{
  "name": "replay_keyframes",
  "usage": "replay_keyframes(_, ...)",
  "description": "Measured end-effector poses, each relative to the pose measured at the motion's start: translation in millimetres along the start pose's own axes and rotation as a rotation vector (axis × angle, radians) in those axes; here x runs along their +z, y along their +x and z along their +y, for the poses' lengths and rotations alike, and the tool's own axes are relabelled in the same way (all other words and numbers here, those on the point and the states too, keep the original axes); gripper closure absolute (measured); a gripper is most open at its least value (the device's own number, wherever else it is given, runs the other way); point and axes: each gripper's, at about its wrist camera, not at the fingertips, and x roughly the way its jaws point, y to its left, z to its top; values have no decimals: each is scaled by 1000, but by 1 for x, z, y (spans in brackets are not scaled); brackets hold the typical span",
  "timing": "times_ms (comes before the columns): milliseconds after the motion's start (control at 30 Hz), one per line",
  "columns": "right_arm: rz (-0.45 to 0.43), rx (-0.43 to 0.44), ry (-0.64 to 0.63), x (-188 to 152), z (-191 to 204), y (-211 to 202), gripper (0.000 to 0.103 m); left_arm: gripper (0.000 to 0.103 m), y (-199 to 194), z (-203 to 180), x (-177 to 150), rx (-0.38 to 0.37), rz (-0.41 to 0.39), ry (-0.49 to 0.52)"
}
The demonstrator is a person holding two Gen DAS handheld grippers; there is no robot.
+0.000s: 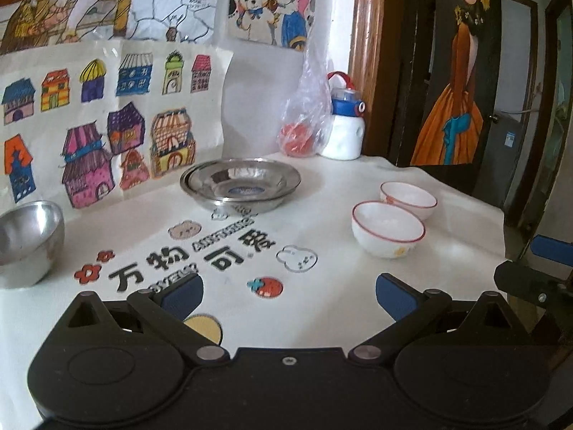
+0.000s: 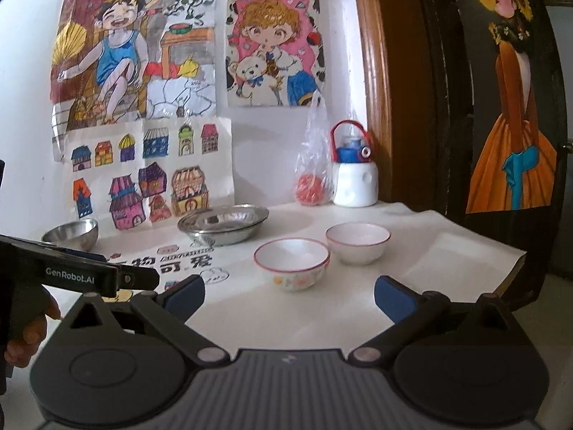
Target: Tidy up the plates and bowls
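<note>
Two steel plates lie stacked at the back of the table. A steel bowl stands at the far left. Two white bowls with red rims sit to the right: a near one and a far one, apart from each other. My left gripper is open over the printed cloth, short of all dishes, nothing between its blue pads. My right gripper is open just in front of the near white bowl. The left gripper's body shows at the left of the right wrist view.
A white tablecloth with printed characters covers the table. At the back stand a white bottle with a blue and red lid and a clear plastic bag with something red. Drawings hang on the wall. A dark door frame borders the right.
</note>
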Motion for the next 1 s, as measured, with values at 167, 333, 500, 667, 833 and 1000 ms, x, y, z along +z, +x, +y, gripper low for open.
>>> replay_keyframes(167, 20, 46, -10, -1, 12, 7, 0, 1, -8, 7, -9, 34, 8, -16)
replay_keyframes(333, 34, 108, -39, 5, 34, 19, 0, 1, -23, 29, -15, 95, 13, -49)
replay_keyframes(500, 49, 191, -49, 11, 60, 31, 0, 1, -40, 60, -19, 178, 11, -90)
replay_keyframes(667, 92, 267, -43, 19, 91, 48, 0, 1, -62, 91, -24, 270, -1, -127)
replay_keyframes(833, 132, 331, -34, 35, 122, 71, 0, 1, -82, 131, -27, 363, 2, -207)
replay_keyframes(1000, 199, 381, 32, 58, 159, 108, 0, 1, -94, 181, -21, 477, -3, -281)
